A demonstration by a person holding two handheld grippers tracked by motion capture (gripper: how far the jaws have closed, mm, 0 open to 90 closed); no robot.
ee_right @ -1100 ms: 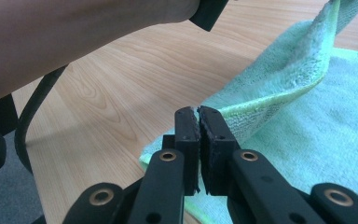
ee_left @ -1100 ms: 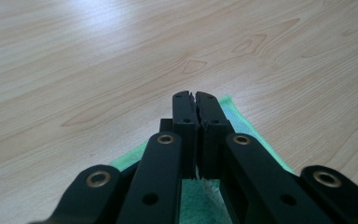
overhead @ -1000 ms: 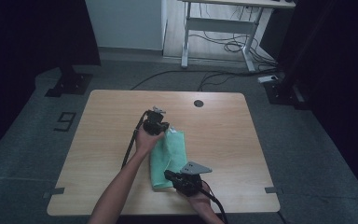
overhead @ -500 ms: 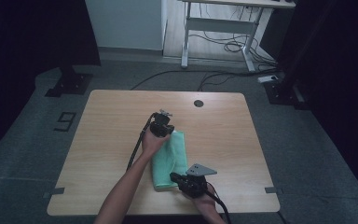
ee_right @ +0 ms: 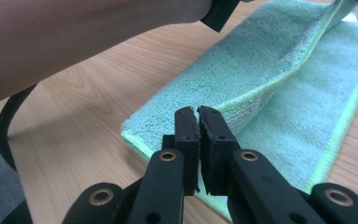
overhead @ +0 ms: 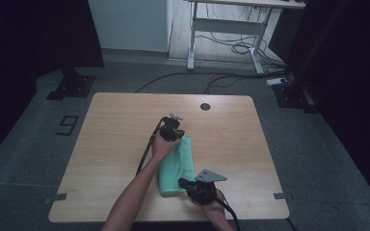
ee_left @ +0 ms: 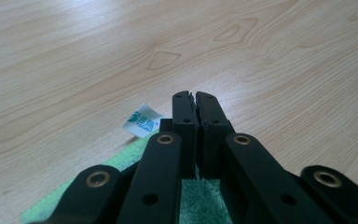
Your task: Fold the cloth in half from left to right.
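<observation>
A mint-green towel (overhead: 180, 161) lies folded lengthwise on the wooden table (overhead: 111, 139), just right of the middle. My left gripper (overhead: 173, 126) is at the towel's far end with its jaws shut on the cloth (ee_left: 121, 161); a white label (ee_left: 142, 120) sticks out beside them. At the towel's near end my right gripper (overhead: 184, 182) is shut on the edge of the upper layer (ee_right: 261, 88), and that edge rises in a taut line towards the other hand. The left forearm (ee_right: 74, 42) crosses above the table.
A black round hole (overhead: 205, 106) sits near the table's far edge. Bare wood spreads left and right of the towel. On the floor beyond are a white desk frame (overhead: 221, 33), loose cables (overhead: 231, 48) and a black stand base (overhead: 72, 86).
The left hand has carried its end of the towel to the right and a little lower, so the towel now lies narrower. The right gripper has stayed close to where it was.
</observation>
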